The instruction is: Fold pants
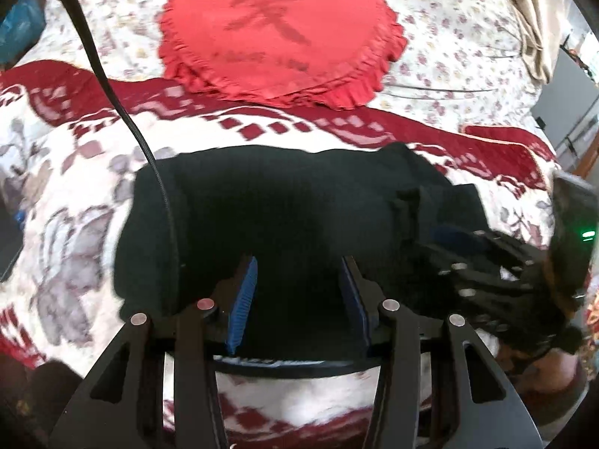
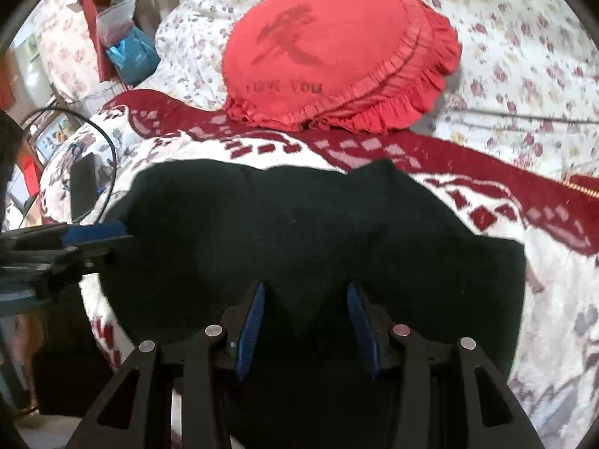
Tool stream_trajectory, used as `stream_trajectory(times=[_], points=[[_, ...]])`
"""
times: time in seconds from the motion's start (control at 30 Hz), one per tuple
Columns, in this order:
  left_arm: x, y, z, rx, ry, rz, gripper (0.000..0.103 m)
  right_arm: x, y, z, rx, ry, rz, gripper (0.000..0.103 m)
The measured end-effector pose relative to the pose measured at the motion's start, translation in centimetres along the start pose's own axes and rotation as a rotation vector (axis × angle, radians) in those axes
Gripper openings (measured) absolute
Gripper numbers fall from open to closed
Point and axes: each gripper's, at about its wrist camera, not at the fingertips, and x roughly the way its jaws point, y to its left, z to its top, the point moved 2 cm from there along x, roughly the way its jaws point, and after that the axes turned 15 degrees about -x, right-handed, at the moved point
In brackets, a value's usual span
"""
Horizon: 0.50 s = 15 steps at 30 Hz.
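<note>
The black pants [image 1: 269, 209] lie folded into a compact block on the patterned red-and-white blanket [image 1: 75, 157]; they also fill the middle of the right wrist view [image 2: 299, 232]. My left gripper [image 1: 297, 265] is open and empty, hovering over the near edge of the pants. My right gripper [image 2: 305, 290] is open and empty, over the pants' near half. The right gripper shows at the right in the left wrist view [image 1: 468, 239], beside the pants' right end. The left gripper shows at the left in the right wrist view [image 2: 93, 232], by the pants' left end.
A red frilled round cushion [image 1: 277, 33] lies beyond the pants on a floral sheet [image 1: 449, 37]. A black cable [image 1: 123, 112] crosses the left side. A dark phone-like slab [image 2: 84, 191] lies on the blanket's left edge, with bags and clutter [image 2: 123, 48] beyond the bed.
</note>
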Motion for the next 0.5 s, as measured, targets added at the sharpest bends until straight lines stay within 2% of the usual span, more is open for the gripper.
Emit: stream_trajectory(times=[0.2, 0.37, 0.5], points=[[-0.4, 1.5, -0.1, -0.033, -0.034, 0.024, 0.045, -3.6, 0.7, -0.7, 0.003, -0.044, 0.004, 0.045], [-0.8, 2.2, -0.2, -0.05, -0.05, 0.033, 0.045, -1.2, 2.1, -2.2, -0.011, 0.037, 0.045, 0.045], [-1.4, 2.8, -0.3, -0.06, -0.062, 0.048, 0.045, -1.4, 2.5, -1.8, 0.0, 0.035, 0.043, 0.046]])
